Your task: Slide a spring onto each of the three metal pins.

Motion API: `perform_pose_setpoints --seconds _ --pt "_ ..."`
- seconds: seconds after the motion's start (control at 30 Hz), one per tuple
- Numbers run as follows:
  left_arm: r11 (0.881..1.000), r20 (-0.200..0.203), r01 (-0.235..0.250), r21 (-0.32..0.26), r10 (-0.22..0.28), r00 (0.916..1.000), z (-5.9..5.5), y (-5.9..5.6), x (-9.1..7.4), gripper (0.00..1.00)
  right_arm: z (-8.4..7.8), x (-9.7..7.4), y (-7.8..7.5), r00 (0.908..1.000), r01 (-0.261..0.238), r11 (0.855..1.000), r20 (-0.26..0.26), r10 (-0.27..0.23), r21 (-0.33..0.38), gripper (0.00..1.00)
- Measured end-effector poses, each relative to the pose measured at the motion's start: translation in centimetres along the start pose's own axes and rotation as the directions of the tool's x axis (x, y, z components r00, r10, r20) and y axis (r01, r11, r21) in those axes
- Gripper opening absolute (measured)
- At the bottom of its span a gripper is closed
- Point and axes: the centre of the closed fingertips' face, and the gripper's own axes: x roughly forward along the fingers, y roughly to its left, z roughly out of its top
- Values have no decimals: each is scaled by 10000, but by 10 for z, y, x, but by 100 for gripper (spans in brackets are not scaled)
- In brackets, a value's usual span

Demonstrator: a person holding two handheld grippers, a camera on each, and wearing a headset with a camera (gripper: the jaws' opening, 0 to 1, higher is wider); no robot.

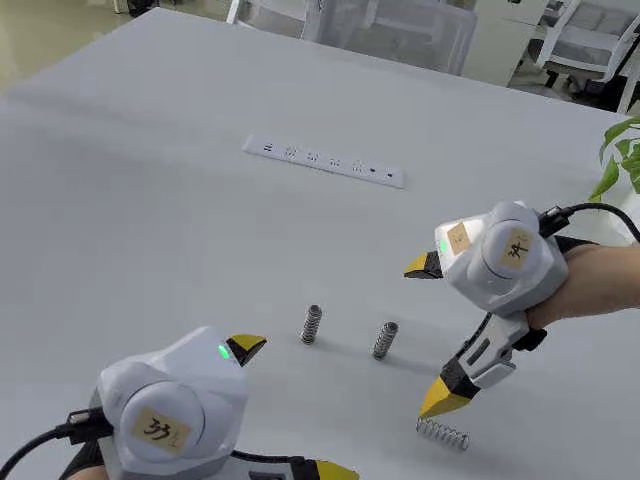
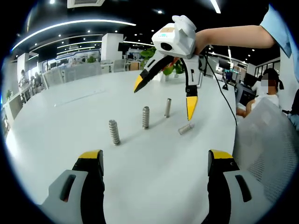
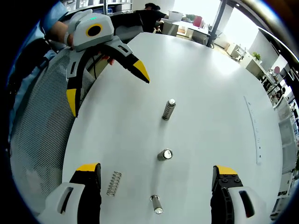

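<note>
Two pins carry springs: one (image 1: 312, 323) (image 2: 114, 132) (image 3: 168, 109) and another (image 1: 385, 340) (image 2: 145, 117) (image 3: 165, 154). The third pin (image 2: 167, 107) (image 3: 156, 204) stands bare at the end of the row. A loose spring (image 1: 442, 433) (image 2: 185, 128) (image 3: 113, 183) lies flat on the white table (image 1: 150, 230) beside it. My right gripper (image 1: 432, 332) (image 3: 156, 169) (image 2: 164, 97) hangs open above the bare pin and the loose spring, one tip just above the spring. My left gripper (image 1: 288, 408) (image 2: 155, 156) (image 3: 107, 89) is open too, held back from the row, nothing between its jaws.
A white power strip (image 1: 325, 161) lies further back on the table. A green plant (image 1: 622, 155) sits at the right edge. Mesh chairs (image 2: 266, 140) (image 3: 37, 116) stand along the near side of the table, and more chairs (image 1: 400, 30) at the far end.
</note>
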Motion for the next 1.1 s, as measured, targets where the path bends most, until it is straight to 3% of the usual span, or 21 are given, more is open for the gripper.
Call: perform_pose_setpoints --seconds 0.33,0.57,0.7,0.9,1.1 --pt "9991 125 405 80 -406 9991 8 -3 4 91 -24 -18 10 9976 563 9940 341 -597 934 99" --pt "9970 -7 704 318 -704 9975 10 -7 9 91 -40 -31 18 9902 1025 9767 744 -1183 1887 99" --pt "9949 -103 905 442 -901 9959 10 -10 12 91 -47 -37 24 9793 1302 9546 1158 -1661 2681 99" --pt "9912 -228 1180 600 -1169 9929 11 -13 17 91 -63 -46 36 9688 1635 9305 1248 -2142 3277 99" --pt "9848 -391 1531 825 -1503 9879 11 -18 22 91 -79 -58 47 9479 2077 8889 1402 -2859 4082 99"
